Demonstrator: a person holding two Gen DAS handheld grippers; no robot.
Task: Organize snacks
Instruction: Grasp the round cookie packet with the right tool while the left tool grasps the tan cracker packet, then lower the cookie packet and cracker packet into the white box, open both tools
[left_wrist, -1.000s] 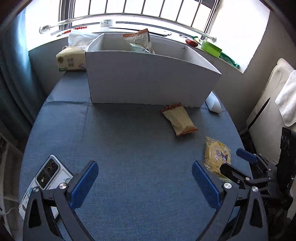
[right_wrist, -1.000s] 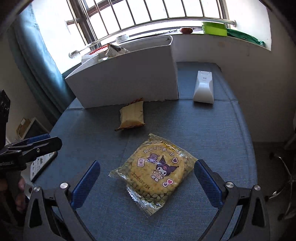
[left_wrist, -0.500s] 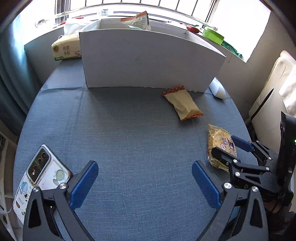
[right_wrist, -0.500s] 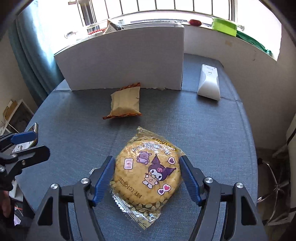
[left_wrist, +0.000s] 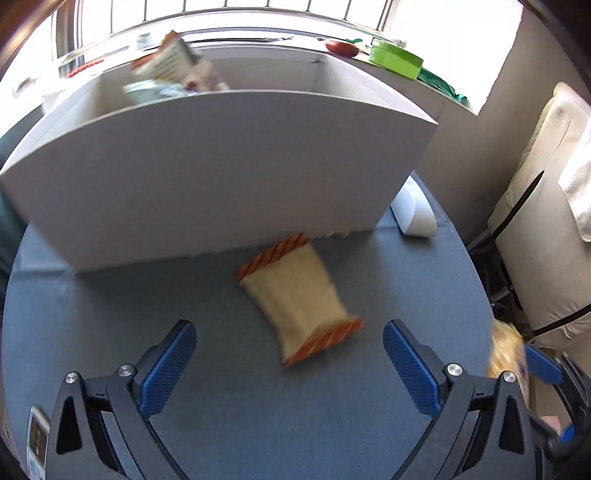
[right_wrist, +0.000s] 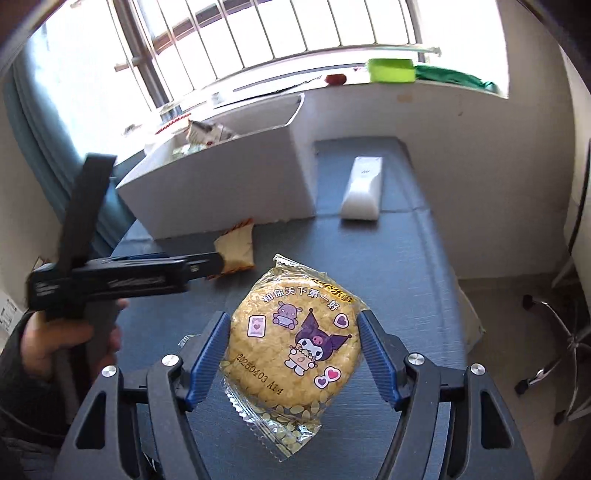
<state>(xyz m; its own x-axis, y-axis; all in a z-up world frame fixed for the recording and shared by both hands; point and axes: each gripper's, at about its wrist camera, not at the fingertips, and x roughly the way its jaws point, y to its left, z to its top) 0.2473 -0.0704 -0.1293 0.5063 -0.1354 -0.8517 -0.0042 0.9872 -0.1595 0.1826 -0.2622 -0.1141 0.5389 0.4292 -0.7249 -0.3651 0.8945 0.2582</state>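
My right gripper is shut on a round yellow rice cracker pack with a cartoon print and holds it above the blue table. The pack also shows at the right edge of the left wrist view. My left gripper is open, its fingers either side of a beige snack packet with orange ends that lies just in front of the white box. The box holds several snack packs. The same packet and box show in the right wrist view.
A white remote-like device lies on the table right of the box. A phone lies at the table's near left edge. A green container and a red object sit on the windowsill. A cream chair stands right.
My right gripper has closed on the cracker pack and lifted it off the table. My left gripper has moved forward and right until the beige packet lies between its open fingers.
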